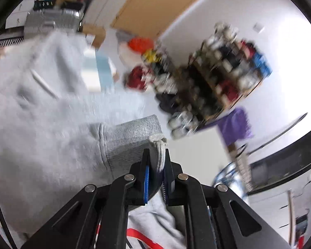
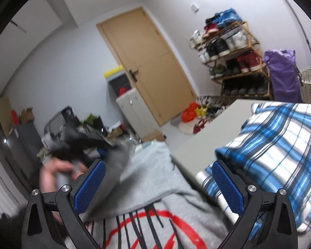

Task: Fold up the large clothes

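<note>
Left gripper (image 1: 157,167) clamped on grey sweatshirt's ribbed cuff (image 1: 158,145), right gripper (image 2: 158,183) apart over its red print (image 2: 155,228) on near table (image 2: 207,124); lay sleeve flat across body before letting go.

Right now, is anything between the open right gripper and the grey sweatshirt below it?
Nothing visible. The right gripper stands open directly over the grey sweatshirt, with only cloth between its pads; the plaid garment lies off beside it.
</note>
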`<action>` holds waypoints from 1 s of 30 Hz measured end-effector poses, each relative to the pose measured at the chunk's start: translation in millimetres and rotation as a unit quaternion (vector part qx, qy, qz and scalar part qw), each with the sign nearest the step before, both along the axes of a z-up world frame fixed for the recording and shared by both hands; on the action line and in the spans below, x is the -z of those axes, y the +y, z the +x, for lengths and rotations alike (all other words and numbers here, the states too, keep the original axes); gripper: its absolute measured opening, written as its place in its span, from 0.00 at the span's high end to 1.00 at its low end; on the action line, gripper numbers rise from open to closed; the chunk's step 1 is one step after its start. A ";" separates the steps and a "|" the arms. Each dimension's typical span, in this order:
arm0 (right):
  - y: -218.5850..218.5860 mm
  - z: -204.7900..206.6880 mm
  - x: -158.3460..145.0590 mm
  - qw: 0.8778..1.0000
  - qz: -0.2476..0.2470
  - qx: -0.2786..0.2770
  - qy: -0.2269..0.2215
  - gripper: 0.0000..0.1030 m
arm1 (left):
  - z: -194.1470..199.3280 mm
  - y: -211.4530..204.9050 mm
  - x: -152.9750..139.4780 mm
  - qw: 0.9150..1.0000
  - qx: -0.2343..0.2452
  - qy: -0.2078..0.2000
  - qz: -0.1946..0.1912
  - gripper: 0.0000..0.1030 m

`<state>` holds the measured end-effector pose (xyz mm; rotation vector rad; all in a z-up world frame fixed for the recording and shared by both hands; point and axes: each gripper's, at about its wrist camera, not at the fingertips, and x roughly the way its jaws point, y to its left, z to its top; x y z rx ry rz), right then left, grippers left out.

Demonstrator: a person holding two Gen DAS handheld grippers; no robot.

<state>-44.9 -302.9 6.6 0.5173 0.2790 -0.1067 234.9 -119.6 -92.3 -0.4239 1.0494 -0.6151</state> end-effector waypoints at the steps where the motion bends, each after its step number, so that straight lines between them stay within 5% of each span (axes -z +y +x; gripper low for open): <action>1: 0.6 0.7 -1.4 1.000 -0.001 -0.001 -0.003 0.00 | -0.4 -3.4 5.7 1.000 0.006 0.011 0.003 0.95; 4: 6.8 5.8 -3.1 1.000 -0.008 -0.012 0.000 0.00 | -3.8 -11.8 28.5 0.998 0.023 0.055 0.022 0.94; 9: 13.9 13.1 -1.8 0.999 -0.009 -0.037 0.008 0.00 | -25.2 -4.8 9.8 0.991 0.112 0.068 0.031 0.49; 12: 16.9 12.8 -0.3 0.999 -0.010 -0.042 0.010 0.00 | -37.1 28.4 -9.5 0.992 0.117 0.042 0.032 0.25; 16: 18.8 12.7 0.6 0.999 -0.001 -0.047 0.014 0.00 | -59.3 116.5 -26.8 0.994 0.099 0.012 0.053 0.23; 21: 32.4 14.7 -0.6 0.998 -0.016 -0.063 0.016 0.00 | -61.9 236.3 -19.8 0.993 -0.031 0.008 0.114 0.23; 26: 53.8 20.8 1.2 0.995 -0.048 -0.089 0.025 0.00 | -62.0 282.7 20.4 0.989 -0.080 0.077 0.098 0.23; 30: 70.0 26.5 8.0 0.990 -0.084 -0.103 0.044 0.00 | -70.9 278.0 26.6 0.992 -0.073 0.054 0.089 0.23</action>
